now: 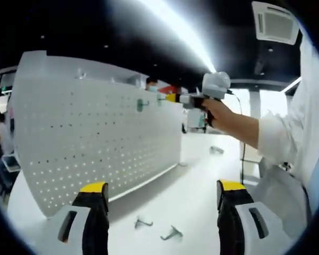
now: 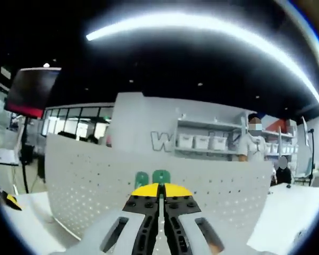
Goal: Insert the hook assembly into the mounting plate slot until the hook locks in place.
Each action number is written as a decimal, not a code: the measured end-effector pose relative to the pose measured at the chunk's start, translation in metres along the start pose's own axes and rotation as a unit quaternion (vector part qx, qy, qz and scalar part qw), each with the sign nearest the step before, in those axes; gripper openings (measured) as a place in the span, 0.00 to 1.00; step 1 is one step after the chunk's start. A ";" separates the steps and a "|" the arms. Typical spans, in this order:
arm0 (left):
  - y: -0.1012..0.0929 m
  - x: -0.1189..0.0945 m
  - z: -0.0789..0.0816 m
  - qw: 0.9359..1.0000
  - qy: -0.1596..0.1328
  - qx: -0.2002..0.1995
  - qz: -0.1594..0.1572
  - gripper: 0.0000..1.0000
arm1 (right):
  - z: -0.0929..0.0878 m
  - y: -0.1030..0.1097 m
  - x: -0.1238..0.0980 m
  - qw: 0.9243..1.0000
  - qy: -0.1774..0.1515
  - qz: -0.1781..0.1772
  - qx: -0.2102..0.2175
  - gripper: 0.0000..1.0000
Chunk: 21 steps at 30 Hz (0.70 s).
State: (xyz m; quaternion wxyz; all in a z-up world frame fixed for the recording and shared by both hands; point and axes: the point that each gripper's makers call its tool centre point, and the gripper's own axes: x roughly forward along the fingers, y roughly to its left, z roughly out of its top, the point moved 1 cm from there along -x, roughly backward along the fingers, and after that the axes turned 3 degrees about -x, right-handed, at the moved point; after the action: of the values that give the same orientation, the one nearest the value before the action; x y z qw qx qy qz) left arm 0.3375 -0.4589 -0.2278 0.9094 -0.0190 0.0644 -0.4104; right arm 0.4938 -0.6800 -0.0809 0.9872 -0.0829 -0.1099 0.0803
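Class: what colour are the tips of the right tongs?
Yellow tips on the right tongs, best seen in the right gripper view.

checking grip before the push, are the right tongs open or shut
Shut: the right tongs show yellow tips pressed together at the pegboard; what they hold cannot be told.

A ceiling air vent [image 1: 275, 22], a light strip [image 2: 202, 24] and shelved white bins [image 2: 202, 142] show.

Worktop [image 1: 202, 175] was white and smooth. A white pegboard panel [image 1: 95, 143] stood upright on it, its lower edge touching the surface. Two small metal hooks [image 1: 143, 223] [image 1: 171, 233] lay loose on the worktop in front of the panel, near each other. Another small metal piece [image 1: 216, 150] lay further back.
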 end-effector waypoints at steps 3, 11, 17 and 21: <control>0.001 0.000 0.000 1.000 0.000 -0.001 0.002 0.85 | -0.002 -0.003 0.008 1.000 -0.007 -0.003 0.010 0.00; 0.002 0.000 -0.002 1.000 0.003 -0.001 0.002 0.83 | -0.010 -0.010 0.023 1.000 -0.007 -0.006 0.028 0.00; 0.002 0.001 -0.004 1.000 0.007 -0.003 0.001 0.82 | -0.014 -0.010 0.026 0.999 -0.008 -0.002 0.039 0.00; 0.002 0.002 -0.006 1.000 0.011 -0.003 -0.001 0.81 | -0.016 -0.011 0.029 0.999 -0.006 -0.004 0.038 0.00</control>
State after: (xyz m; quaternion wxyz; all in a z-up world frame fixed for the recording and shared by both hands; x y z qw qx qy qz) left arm 0.3390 -0.4589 -0.2342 0.9084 -0.0168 0.0755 -0.4110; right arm 0.5276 -0.6881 -0.0887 0.9893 -0.0442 -0.1133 0.0810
